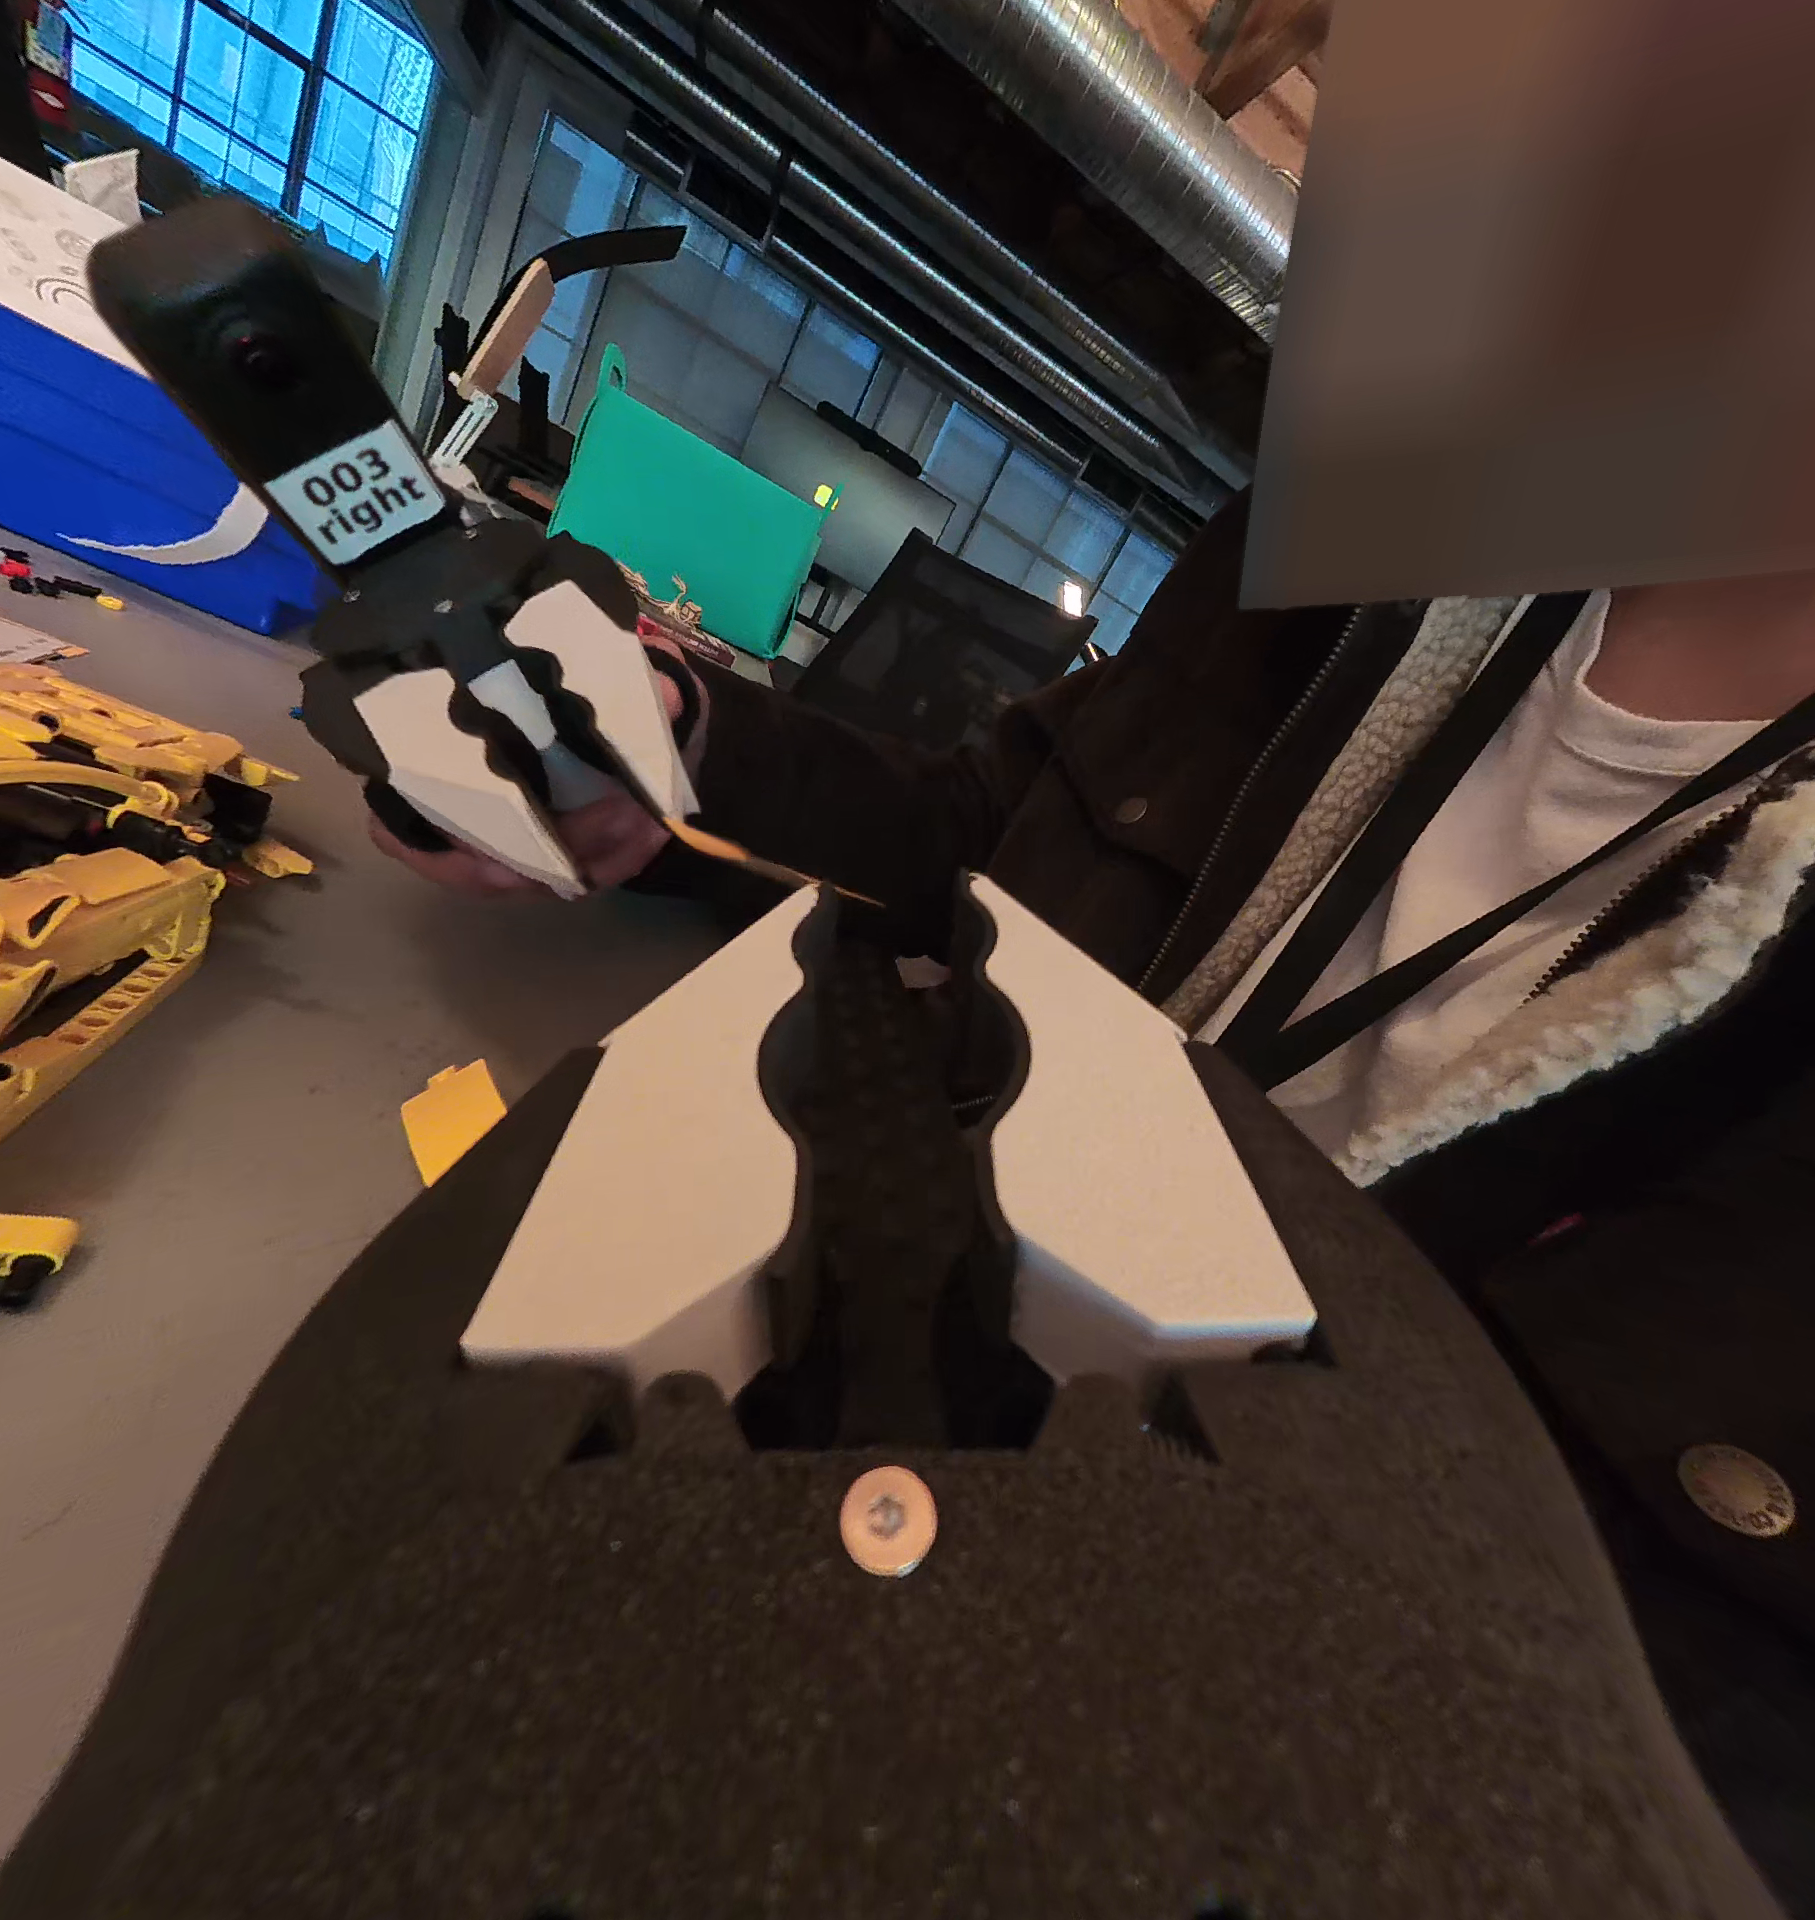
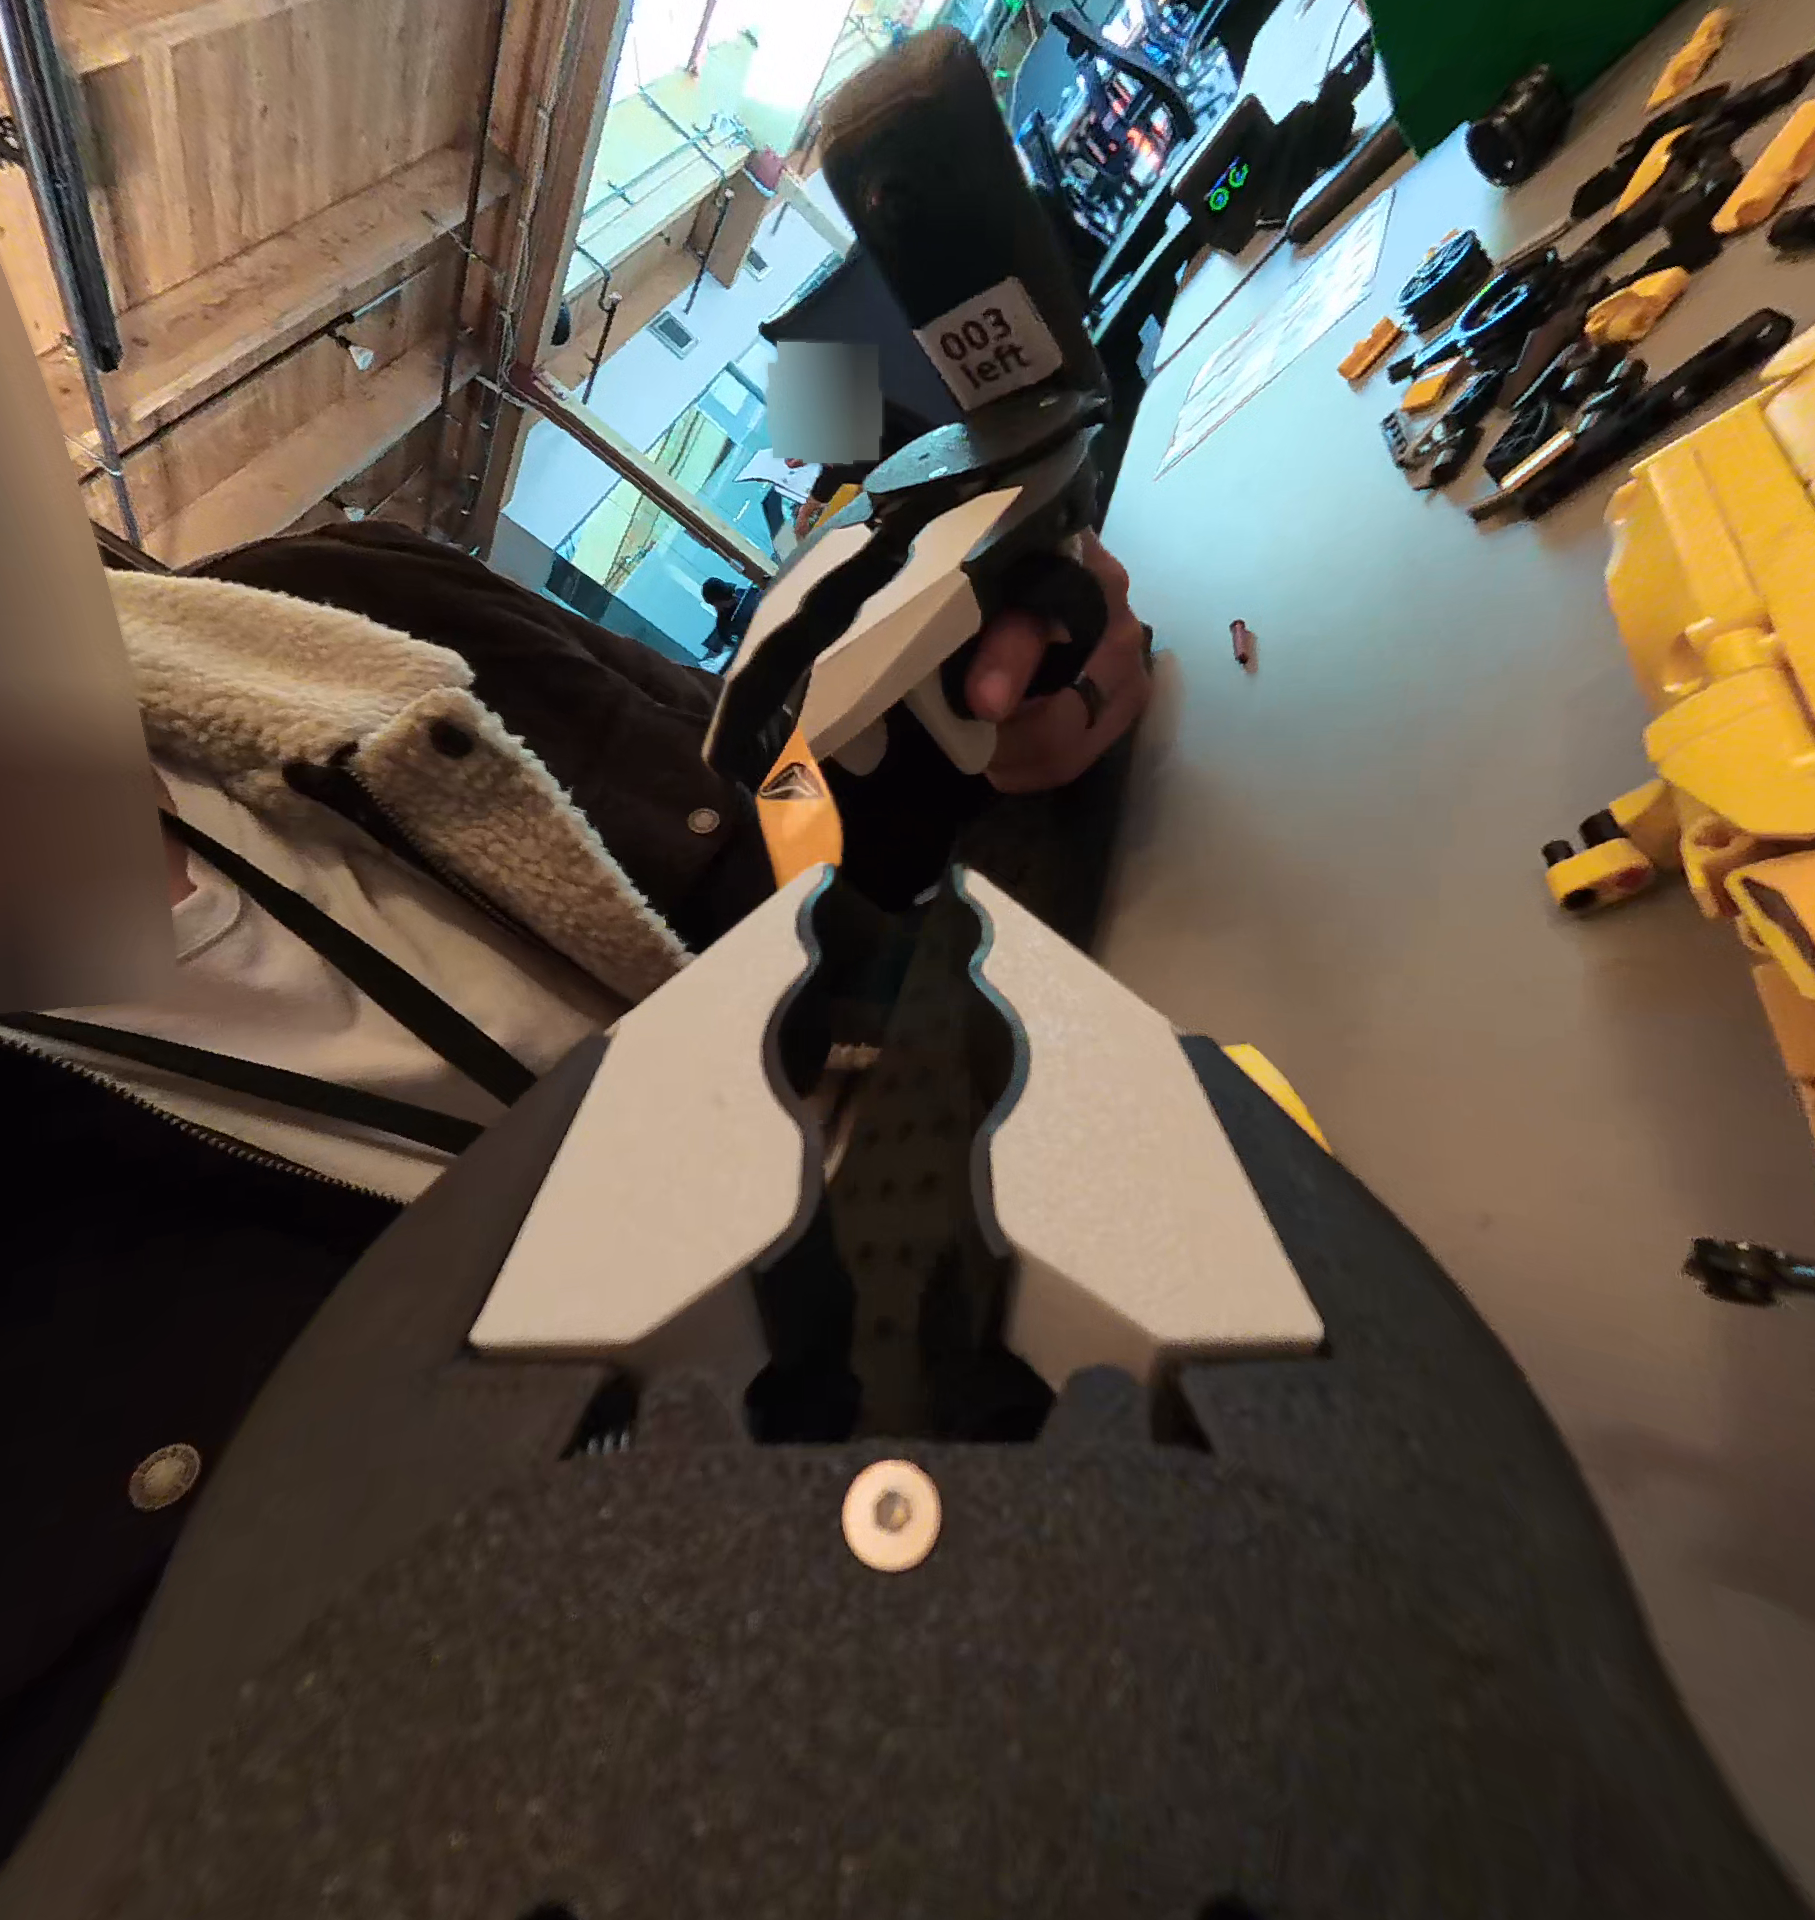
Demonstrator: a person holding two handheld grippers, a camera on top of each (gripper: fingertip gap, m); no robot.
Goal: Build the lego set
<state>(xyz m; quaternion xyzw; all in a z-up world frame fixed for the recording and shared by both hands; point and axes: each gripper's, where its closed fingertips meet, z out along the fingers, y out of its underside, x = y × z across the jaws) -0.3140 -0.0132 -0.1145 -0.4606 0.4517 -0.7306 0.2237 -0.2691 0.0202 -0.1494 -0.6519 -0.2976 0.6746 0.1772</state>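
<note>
Both grippers meet in the air in front of a person's chest, over the grey table [image 1: 207, 1351]. Between them is a small lego piece: a thin yellow panel [image 1: 768, 854] joined to a black part [image 2: 898, 831]. My left gripper [image 1: 895, 896] is shut on it; the left gripper also shows in the right wrist view [image 2: 768, 764], pinching the yellow panel [image 2: 801, 821]. My right gripper [image 2: 892, 883] is closed on the black part; it shows in the left wrist view [image 1: 628, 847], tips at the panel's far end. The large yellow lego model [image 1: 61, 935] [image 2: 1755, 727] lies on the table.
A loose yellow panel [image 1: 451, 1122] and a small yellow and black piece [image 1: 9, 1247] lie near the model. Several loose black and yellow parts [image 2: 1568, 343] and a paper sheet [image 2: 1287, 312] lie farther off. A blue box [image 1: 51, 436] and green bag [image 1: 685, 520] stand behind. My hands' fingertips stand some 7 cm from each other.
</note>
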